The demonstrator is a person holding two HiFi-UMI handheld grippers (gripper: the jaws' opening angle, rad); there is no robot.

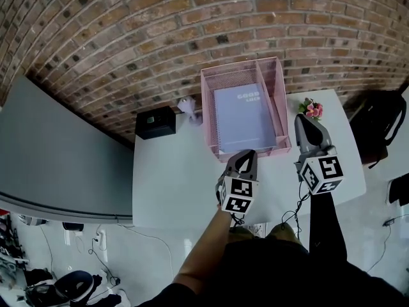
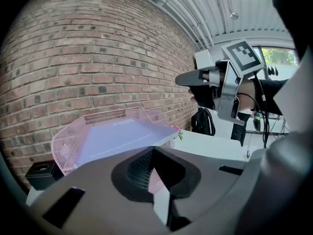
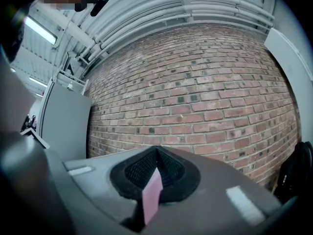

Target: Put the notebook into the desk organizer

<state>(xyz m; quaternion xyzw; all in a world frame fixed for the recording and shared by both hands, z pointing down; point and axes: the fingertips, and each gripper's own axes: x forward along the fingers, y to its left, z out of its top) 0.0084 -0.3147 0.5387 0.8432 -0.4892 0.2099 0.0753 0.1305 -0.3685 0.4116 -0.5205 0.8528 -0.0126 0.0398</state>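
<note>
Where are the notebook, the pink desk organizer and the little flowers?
notebook (image 1: pixel 243 117): head view, middle of its lavender cover.
desk organizer (image 1: pixel 208 107): head view, left mesh wall.
flowers (image 1: pixel 312 109): head view, the pink blooms.

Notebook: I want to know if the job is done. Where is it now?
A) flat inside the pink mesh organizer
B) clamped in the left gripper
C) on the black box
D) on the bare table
A: the head view shows the notebook lying flat within the walls of the pink mesh organizer.
</note>
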